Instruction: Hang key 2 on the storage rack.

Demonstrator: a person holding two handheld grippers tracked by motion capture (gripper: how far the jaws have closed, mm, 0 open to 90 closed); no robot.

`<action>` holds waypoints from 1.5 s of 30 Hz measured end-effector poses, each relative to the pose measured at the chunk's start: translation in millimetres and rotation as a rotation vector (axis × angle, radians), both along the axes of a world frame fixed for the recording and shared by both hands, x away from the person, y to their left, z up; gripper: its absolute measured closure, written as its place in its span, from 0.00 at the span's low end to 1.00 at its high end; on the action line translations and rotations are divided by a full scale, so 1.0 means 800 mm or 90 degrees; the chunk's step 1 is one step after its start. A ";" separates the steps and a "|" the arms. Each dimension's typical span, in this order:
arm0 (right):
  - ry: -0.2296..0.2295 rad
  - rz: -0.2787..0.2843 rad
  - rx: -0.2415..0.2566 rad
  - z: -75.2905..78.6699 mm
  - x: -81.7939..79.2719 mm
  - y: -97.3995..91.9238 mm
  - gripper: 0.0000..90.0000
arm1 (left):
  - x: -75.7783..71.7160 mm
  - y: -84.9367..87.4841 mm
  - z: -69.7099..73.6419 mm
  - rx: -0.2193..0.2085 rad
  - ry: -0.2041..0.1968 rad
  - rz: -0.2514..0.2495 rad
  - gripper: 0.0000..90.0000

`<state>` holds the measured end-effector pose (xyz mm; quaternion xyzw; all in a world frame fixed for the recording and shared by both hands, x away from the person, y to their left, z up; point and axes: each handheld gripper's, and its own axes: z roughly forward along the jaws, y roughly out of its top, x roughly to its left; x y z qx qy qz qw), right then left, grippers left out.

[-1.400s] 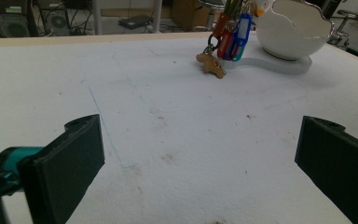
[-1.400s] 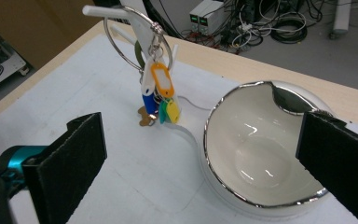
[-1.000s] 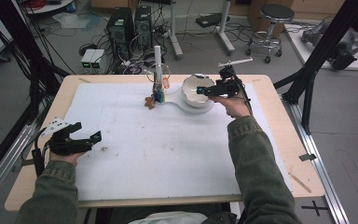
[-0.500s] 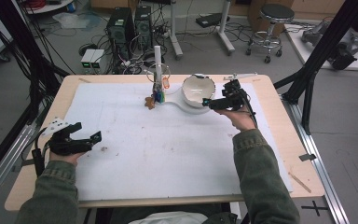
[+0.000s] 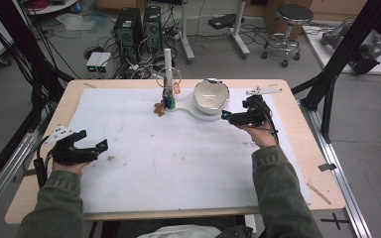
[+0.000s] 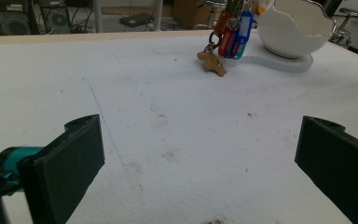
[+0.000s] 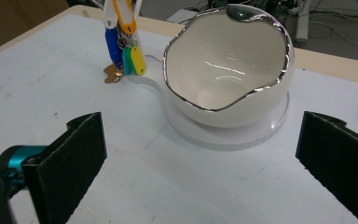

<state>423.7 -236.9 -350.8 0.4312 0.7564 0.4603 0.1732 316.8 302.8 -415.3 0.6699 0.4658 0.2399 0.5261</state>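
Note:
A white egg-shaped bowl (image 5: 211,94) (image 7: 228,70) with a silver jagged rim sits empty on a white round base (image 7: 261,133) at the back of the table. Left of it a white post carries a bunch of coloured key tags (image 5: 168,99) (image 7: 121,46) (image 6: 233,37) with a brown charm (image 6: 213,63). My right gripper (image 5: 226,116) (image 7: 200,177) is open just right of and in front of the bowl, facing it, nothing between its jaws. My left gripper (image 5: 99,147) (image 6: 200,168) rests open at the table's front left, also holding nothing.
A white mat (image 5: 178,158) covers most of the wooden table (image 5: 297,99). Dark stains mark the mat near the left gripper. Black frame legs (image 5: 327,74) stand at the right; computers, cables and a stool (image 5: 287,20) stand on the floor behind.
My right gripper has drawn back from over the bowl toward the right and nearer the person. The left gripper has stayed put.

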 end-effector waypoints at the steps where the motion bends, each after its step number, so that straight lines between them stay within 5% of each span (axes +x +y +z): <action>1: -0.004 -0.002 -0.002 -0.002 -0.002 -0.002 0.01 | 0.000 0.000 0.000 0.000 0.001 0.001 0.02; 15: -0.038 -0.023 0.004 -0.021 -0.025 -0.023 0.01 | 0.000 0.001 -0.001 -0.002 0.007 -0.001 0.02; 18: -0.037 -0.023 -0.018 -0.024 -0.028 -0.023 0.01 | 0.000 0.001 -0.001 -0.003 0.006 -0.001 0.02; 45: -0.099 -0.067 0.052 -0.064 -0.074 -0.064 0.01 | -0.001 0.002 -0.002 -0.003 0.006 0.005 0.02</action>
